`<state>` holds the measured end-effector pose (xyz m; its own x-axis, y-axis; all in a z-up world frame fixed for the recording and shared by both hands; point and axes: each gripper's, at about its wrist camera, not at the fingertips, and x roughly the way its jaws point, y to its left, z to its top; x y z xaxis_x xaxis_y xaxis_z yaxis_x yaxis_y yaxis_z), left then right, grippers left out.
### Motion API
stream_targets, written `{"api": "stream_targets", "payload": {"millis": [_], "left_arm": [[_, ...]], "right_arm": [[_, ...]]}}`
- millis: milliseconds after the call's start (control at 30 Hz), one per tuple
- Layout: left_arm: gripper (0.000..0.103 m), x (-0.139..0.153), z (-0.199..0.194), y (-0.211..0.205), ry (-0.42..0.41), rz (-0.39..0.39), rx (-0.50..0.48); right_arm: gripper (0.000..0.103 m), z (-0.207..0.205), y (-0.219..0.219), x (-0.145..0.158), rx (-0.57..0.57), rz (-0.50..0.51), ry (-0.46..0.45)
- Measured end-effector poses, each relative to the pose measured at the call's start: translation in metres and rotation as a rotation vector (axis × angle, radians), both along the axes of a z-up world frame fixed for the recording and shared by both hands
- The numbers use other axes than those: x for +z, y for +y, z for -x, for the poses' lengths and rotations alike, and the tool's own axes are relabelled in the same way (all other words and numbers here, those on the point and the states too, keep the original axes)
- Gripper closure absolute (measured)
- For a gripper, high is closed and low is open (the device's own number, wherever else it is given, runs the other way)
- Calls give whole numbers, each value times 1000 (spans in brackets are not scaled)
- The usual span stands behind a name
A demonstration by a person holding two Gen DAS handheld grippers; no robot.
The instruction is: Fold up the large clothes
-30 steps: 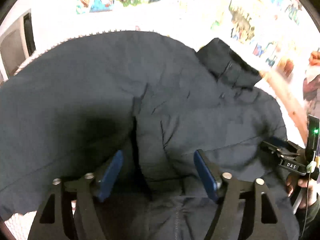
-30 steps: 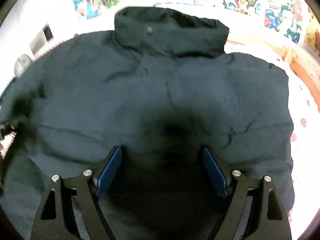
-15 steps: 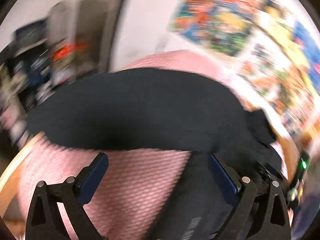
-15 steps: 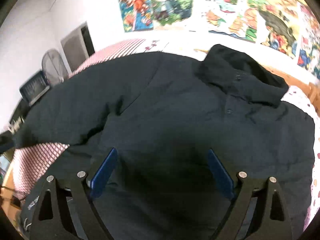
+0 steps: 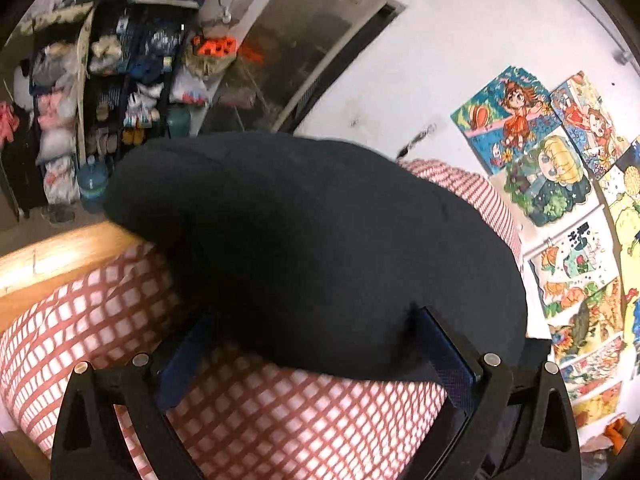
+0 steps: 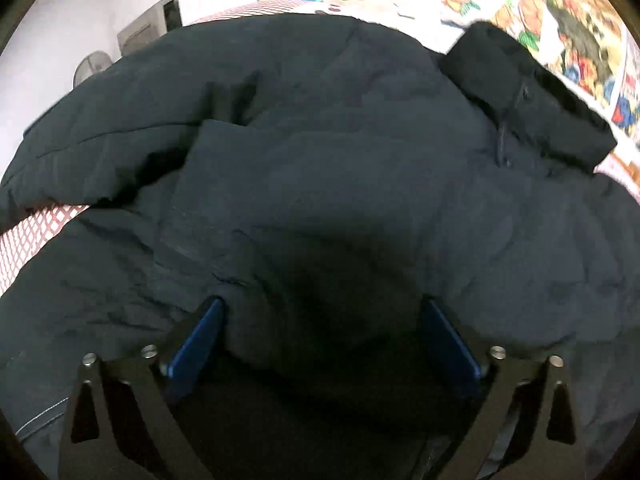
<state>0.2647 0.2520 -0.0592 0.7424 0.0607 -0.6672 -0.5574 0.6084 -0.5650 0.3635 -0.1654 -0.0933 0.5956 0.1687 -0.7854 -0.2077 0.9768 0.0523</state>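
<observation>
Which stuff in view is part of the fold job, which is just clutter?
Job:
- jacket
- its collar
- sleeve
- left gripper, open
- right gripper, jaws opening

Clutter:
- checked bedding
- posters
- shelves
- water jug
- fan

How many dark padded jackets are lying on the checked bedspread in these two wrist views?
1. The dark navy padded jacket is spread across the red-and-white checked bedspread, its collar toward the poster wall; the left view shows one bulky end. Anything underneath is hidden.
</observation>
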Motion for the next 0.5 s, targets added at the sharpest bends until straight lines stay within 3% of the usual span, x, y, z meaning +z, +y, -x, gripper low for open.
{"api": "stream_targets", "payload": {"millis": [100, 167, 233, 333, 433, 500], "left_arm": [[5, 4, -2, -10, 15, -71, 28], [13, 12, -1, -12, 8, -110, 37], [38, 21, -3, -16, 0, -169, 41], [63, 37, -2, -18, -3, -253, 56], [83, 54, -1, -21, -30, -325, 41], [89, 69, 1, -28, -66, -383, 20]], "right_arm": [[4, 3, -7, -1, -2, -41, -3], [4, 7, -10, 3, -4, -56, -15], [4, 10, -14, 7, -12, -70, -26], [4, 16, -23, 11, -33, -95, -44], [4, 21, -30, 14, -58, -145, -62], [4, 26, -41, 18, -82, -204, -79]]}}
